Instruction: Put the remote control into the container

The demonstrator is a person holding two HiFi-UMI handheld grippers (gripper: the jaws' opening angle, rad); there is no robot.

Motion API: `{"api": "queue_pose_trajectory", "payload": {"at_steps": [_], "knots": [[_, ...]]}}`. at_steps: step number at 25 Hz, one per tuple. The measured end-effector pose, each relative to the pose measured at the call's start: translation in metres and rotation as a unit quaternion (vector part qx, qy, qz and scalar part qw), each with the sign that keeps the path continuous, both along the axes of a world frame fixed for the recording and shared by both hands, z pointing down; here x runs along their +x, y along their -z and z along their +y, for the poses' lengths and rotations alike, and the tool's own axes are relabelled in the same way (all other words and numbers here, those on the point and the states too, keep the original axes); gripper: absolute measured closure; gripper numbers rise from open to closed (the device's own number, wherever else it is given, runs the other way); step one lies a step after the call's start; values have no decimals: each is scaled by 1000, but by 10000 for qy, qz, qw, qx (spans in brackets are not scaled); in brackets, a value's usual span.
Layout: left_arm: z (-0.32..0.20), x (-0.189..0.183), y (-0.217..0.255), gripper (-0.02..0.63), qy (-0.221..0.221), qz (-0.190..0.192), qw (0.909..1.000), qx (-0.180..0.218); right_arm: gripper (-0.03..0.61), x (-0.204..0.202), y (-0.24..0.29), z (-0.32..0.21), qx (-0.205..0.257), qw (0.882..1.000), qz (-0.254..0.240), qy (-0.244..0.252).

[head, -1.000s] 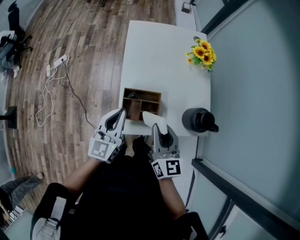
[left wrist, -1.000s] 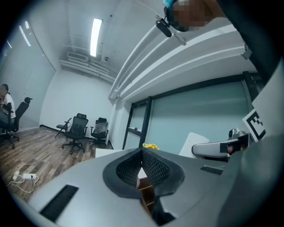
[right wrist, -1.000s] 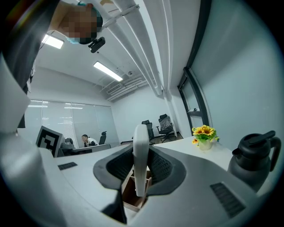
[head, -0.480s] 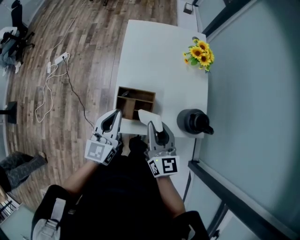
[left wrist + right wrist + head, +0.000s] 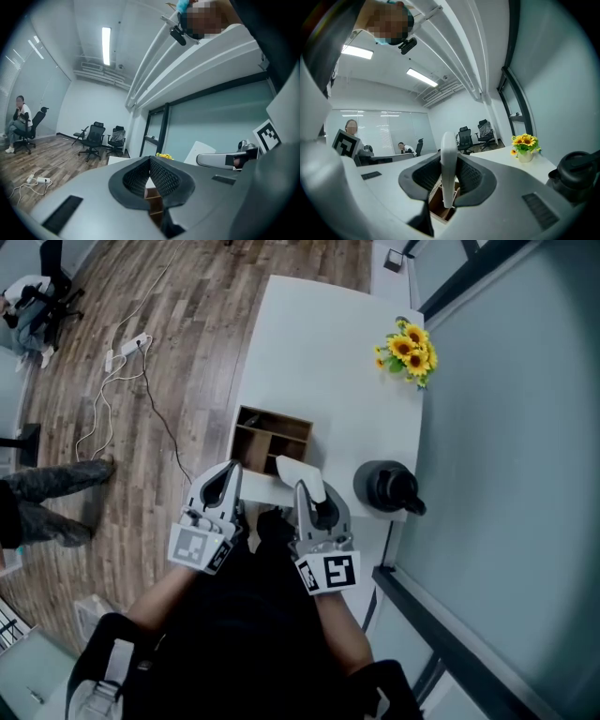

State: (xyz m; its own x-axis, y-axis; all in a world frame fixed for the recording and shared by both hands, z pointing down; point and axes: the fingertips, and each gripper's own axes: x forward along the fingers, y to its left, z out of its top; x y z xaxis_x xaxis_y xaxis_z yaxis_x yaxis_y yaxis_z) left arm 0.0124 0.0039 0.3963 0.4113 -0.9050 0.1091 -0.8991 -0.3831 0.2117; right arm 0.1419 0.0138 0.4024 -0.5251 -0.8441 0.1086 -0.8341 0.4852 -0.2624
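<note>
Right gripper [image 5: 449, 183]: the jaws are clamped on the remote control [image 5: 449, 159], a slim white unit standing on edge between the two black ribbed pads, its rounded end rising clear above them. In the head view the remote control projects forward from this gripper, and its far end lies over the near right corner of the container [image 5: 276, 417]. Whether it touches the wood cannot be determined. The right gripper view shows a brown compartment of the container directly below the remote's lower end. Left gripper [image 5: 150, 161]: the jaw tips are pressed together with nothing between them, and part of the container shows through the gap behind the tips. In the head view this gripper sits just left of the right one, at the near edge of the table [image 5: 319, 362], with its tips near the container's near left corner. The container is an open wooden box with dividers, set near the table's left edge as that view shows it. A small dark item lies in its far left compartment and cannot be identified. Also on the table are a black jug [image 5: 386, 486] at the near right, well apart from the container, and a pot of sunflowers [image 5: 410, 348] at the far right corner. On the wood floor left of the table lie a power strip [image 5: 127, 350] and its trailing cable. The left gripper view records office chairs [image 5: 93, 138] and a seated person [image 5: 21, 122] at the far side of the room.
</note>
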Motion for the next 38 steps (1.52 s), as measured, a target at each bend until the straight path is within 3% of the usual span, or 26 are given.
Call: {"api": "queue_pose_trajectory", "payload": {"at_steps": [10,16,30,33,38], "knots": [[19,-14,9,607,-66,21,10000,38,486,-9,-1,20,20,9999,145,-49],[28,-26,15,607,-293,-3,9996,2,486,-18,2,35,62,9990,262,-350],[13,-34,23,607,-468,-72,9988,145,486,-34,8,39,247,9932,435,-1049],[7,-32,26,607,-497,26,9983,288,486,-37,5,38,237,9924,488,-1104],[-2,-31,24,607,-423,31,9989,199,486,-44,4,33,228,9928,498,-1067]]}}
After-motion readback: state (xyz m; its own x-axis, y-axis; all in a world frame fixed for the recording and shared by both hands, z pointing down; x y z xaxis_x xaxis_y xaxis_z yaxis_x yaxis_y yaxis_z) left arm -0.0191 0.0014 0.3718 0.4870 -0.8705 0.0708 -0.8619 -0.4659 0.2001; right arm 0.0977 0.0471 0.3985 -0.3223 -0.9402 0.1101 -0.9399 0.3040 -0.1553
